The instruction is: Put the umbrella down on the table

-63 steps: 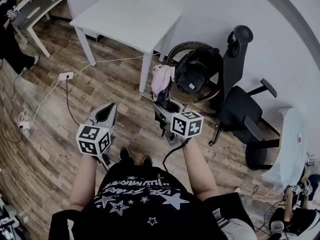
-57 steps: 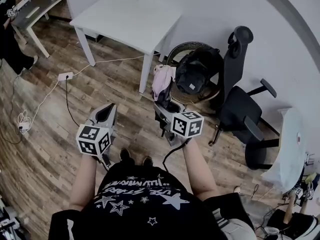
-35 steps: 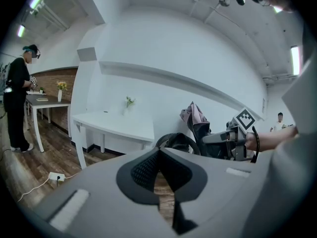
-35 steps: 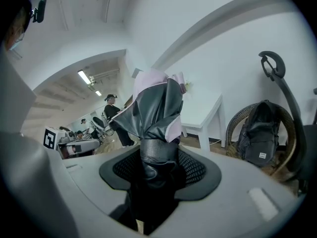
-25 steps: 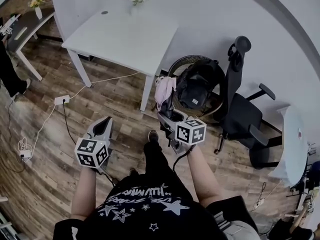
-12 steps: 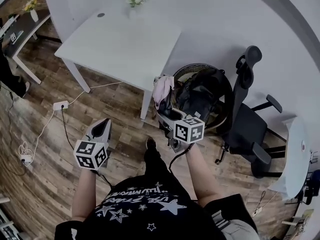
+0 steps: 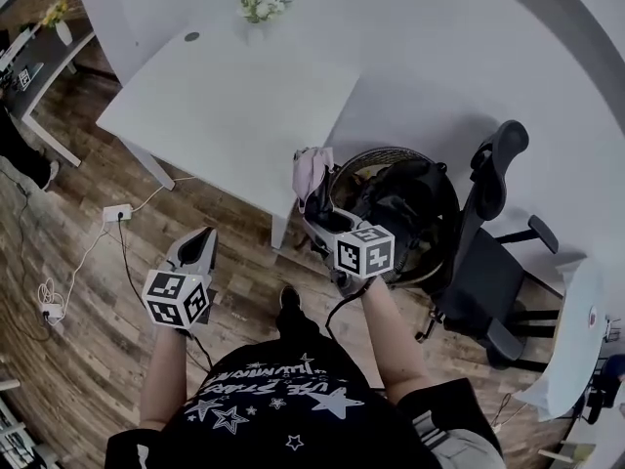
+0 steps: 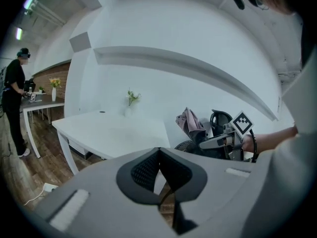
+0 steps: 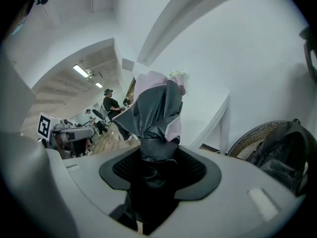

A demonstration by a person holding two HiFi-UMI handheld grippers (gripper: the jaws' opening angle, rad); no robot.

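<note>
A folded umbrella, pink with a dark inner side, sticks up out of my right gripper, whose jaws are shut on its lower part. In the right gripper view the umbrella fills the gap between the jaws. It hangs just off the near right corner of the white table. My left gripper is lower left over the wood floor, its jaws shut with nothing between them. The left gripper view also catches the table and the umbrella.
A small vase of flowers stands at the table's far edge. Right of the table sits a round wicker basket holding a black bag, then a black office chair. A power strip and cables lie on the floor at left.
The person has walked toward the white table; both grippers have moved forward with the umbrella still held. The table and basket now lie much closer.
</note>
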